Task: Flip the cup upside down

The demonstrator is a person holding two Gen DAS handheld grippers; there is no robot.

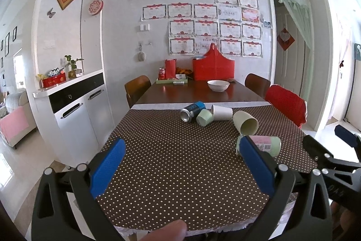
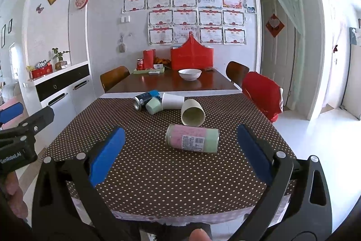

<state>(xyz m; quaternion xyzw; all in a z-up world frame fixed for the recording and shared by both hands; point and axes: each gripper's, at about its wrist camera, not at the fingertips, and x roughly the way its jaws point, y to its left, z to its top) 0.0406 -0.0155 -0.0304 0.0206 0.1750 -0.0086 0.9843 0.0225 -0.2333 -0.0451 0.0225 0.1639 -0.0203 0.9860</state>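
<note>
Right wrist view: a long desk (image 2: 158,173) fills the middle of the frame, its near half under a brown cloth with white polka dots (image 2: 171,164), its far half bare dark wood. Red and brown chairs stand at the far right and far left of it.

Across the bottom of the frame, the right gripper (image 2: 179,150) is spread wide, blue pads far apart, holding nothing and hovering over the cloth. At the left edge, the left gripper's black arm and one blue pad show.

Between the right gripper's fingers, slightly above centre, a pink and pale green cup (image 2: 192,138) with a printed label lies on its side, its mouth toward the left of the frame. Just above it, a cream cup (image 2: 192,113) lies tipped with its open mouth toward the camera; I cannot tell if the two touch. Higher, left of centre, three things lie huddled together: a white paper cup (image 2: 172,101), a small pale green cup (image 2: 154,106), and a blue and black can (image 2: 145,99).

In the upper centre, a white bowl (image 2: 190,74) sits on the bare wood.

Left wrist view: the left gripper (image 1: 182,163) is also wide open and empty, low in the frame. Its right pad overlaps the pink and green cup (image 1: 268,145) at the right of centre. The right gripper (image 1: 327,148) shows at the right edge.
</note>
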